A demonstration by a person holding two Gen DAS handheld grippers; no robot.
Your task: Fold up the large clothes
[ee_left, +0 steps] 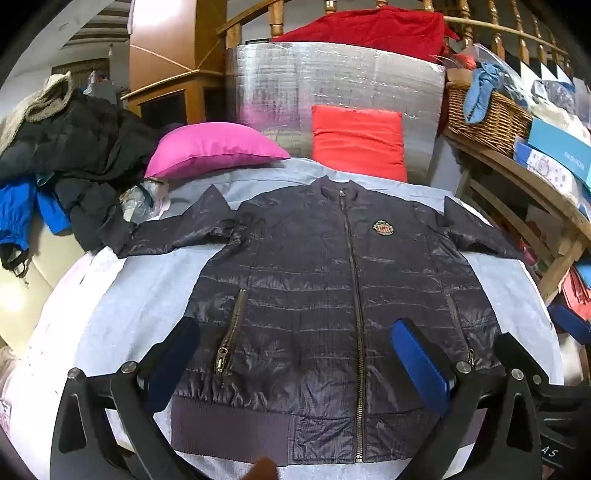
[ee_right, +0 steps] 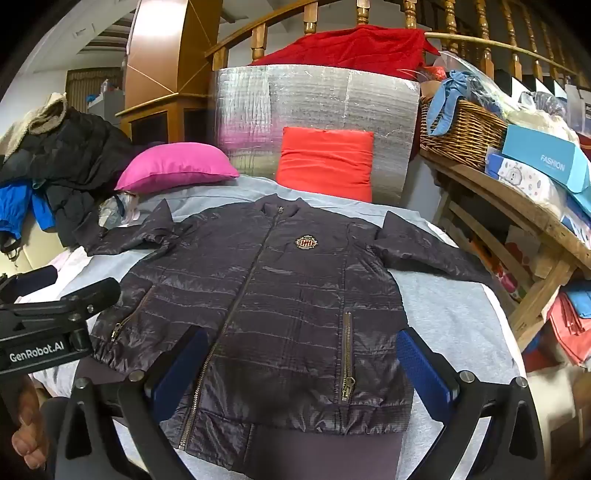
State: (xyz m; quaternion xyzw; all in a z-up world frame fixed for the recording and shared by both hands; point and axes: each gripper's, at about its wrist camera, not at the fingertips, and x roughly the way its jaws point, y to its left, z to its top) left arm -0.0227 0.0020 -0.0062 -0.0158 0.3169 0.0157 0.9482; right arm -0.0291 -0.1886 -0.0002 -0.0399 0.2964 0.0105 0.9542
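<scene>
the jacket (ee_left: 314, 280) (ee_right: 258, 295) lies flat, front up, on a grey sheet (ee_left: 129, 306) (ee_right: 450, 317) that covers the bed. it is dark and quilted, with the main zipper (ee_left: 352, 280) (ee_right: 240, 295) closed up to the collar. a crest badge (ee_left: 383, 228) (ee_right: 306, 242) sits on the chest. both sleeves are spread outward to the sides; the hem band faces the cameras. two zipped pockets (ee_left: 231, 332) (ee_right: 347, 358) show on the lower front.

the left gripper (ee_left: 295, 354) hangs above the lower part of the jacket, pointing downward at a slant. its jaws stand wide apart and nothing is between the blue pads; it grasps nothing. the right gripper (ee_right: 303, 373) is likewise released, jaws spread wide over the hem area, with no contact visible. in the right wrist view the left gripper (ee_right: 55, 306) appears at the left edge, with a hand (ee_right: 27, 432) below it.

beyond the collar, a pink pillow (ee_left: 214, 151) (ee_right: 173, 166) lies on the bed, and a red cushion (ee_left: 358, 140) (ee_right: 327, 162) leans upright against a silver foil panel (ee_left: 332, 81) (ee_right: 314, 103). a red cloth (ee_left: 369, 29) (ee_right: 343, 46) is draped on top of the panel. a pile of dark clothes (ee_left: 74, 140) (ee_right: 66, 155) sits to the left. to the right, a wicker basket (ee_left: 491, 118) (ee_right: 461, 133) and boxes (ee_left: 561, 147) (ee_right: 543, 158) rest on a wooden shelf (ee_left: 524, 184) (ee_right: 517, 206).
</scene>
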